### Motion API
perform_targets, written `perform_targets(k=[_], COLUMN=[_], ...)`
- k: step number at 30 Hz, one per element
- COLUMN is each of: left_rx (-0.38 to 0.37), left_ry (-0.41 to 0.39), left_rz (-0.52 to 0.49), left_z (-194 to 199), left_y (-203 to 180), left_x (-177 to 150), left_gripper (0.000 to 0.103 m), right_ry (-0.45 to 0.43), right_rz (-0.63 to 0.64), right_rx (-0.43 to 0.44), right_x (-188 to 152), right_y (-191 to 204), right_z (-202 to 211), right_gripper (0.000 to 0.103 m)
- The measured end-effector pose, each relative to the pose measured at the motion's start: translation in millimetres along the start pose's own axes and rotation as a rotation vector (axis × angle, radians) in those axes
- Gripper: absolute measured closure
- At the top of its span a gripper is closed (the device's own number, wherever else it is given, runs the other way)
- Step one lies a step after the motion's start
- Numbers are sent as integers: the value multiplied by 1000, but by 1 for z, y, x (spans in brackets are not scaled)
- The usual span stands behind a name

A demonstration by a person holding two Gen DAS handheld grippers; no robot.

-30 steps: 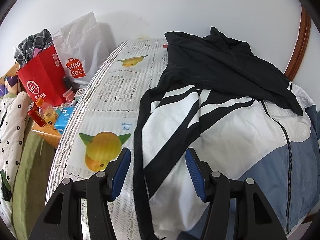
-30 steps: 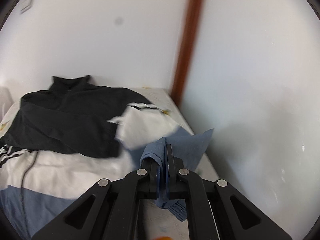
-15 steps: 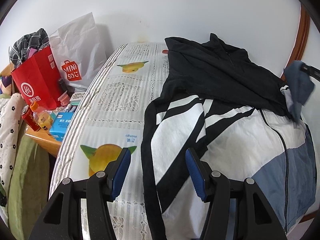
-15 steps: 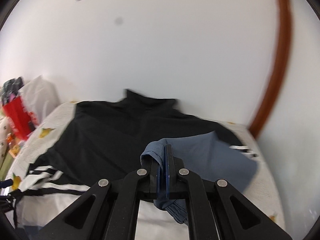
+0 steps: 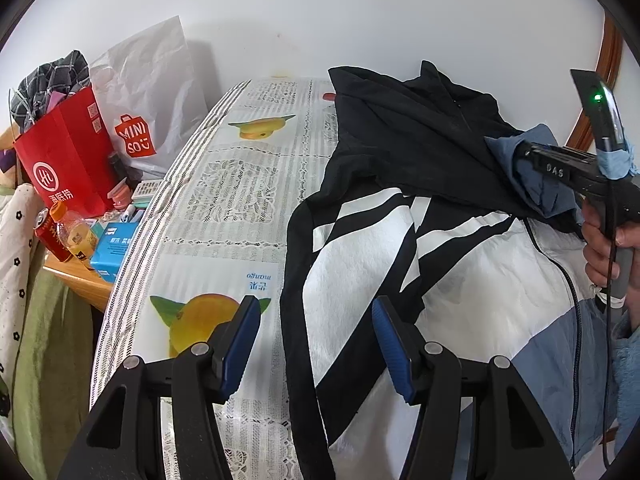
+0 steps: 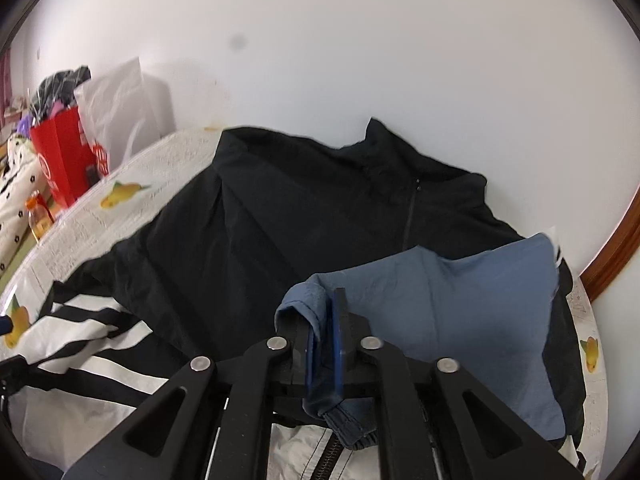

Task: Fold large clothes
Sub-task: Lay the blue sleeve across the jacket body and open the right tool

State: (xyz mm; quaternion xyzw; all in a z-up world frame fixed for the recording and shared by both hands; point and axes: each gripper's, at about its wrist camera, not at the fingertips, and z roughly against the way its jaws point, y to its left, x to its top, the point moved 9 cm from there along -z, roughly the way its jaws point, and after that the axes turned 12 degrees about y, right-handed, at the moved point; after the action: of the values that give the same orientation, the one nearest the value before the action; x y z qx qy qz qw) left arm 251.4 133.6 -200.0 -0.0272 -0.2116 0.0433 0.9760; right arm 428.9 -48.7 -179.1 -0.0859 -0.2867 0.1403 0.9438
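Left wrist view: jacket (image 5: pixel 400 240) spread on the bed (image 5: pixel 224 200), long axis running away from the left claw (image 5: pixel 316 344), black collar at the far end; that claw hangs half open over the near sleeve, holding nothing. Right wrist view: right claw (image 6: pixel 324 344), jaws just parting, blue sleeve cuff (image 6: pixel 316 308) between them, collar ahead.

A lived-in home bedroom: a bed (image 5: pixel 224 216) with a mango-print cover stands against a white wall, a jacket (image 5: pixel 420 208) spread across it, shopping bags (image 5: pixel 68 152), drink bottles (image 5: pixel 74 232) and boxes crowding a bedside table (image 5: pixel 80 284).
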Motion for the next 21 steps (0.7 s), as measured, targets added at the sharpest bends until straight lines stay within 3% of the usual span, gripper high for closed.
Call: perform_targets(k=[1,3,4,9,16,21], left_rx=[2,6,6,7,9,-9], left_ry=[-1,-2,-4,-14,-28,-48], left_rz=[-3,-8,-9,-19,-50,-107], left_z=[0,2,4,12,29,45], left_y=[-1,-2,-3,-9,-28,-53], left_x=[0,-1,-2,-5,-12,-11], left_gripper=[47,47,47,47,47,47], right_ry=[4,0,-4,52,38,34], right_rz=[2,3,-2,-47,-79,-185], right_rx=[-9,-24,-33,-11,-2,9], right_x=[-1,-6,-9,-40,-81,-118], right_y=[-1,-9,-14,-36,-51,-88], right_z=[0,8,12,29,69,97], right_gripper=[66,26,22,20,20,20])
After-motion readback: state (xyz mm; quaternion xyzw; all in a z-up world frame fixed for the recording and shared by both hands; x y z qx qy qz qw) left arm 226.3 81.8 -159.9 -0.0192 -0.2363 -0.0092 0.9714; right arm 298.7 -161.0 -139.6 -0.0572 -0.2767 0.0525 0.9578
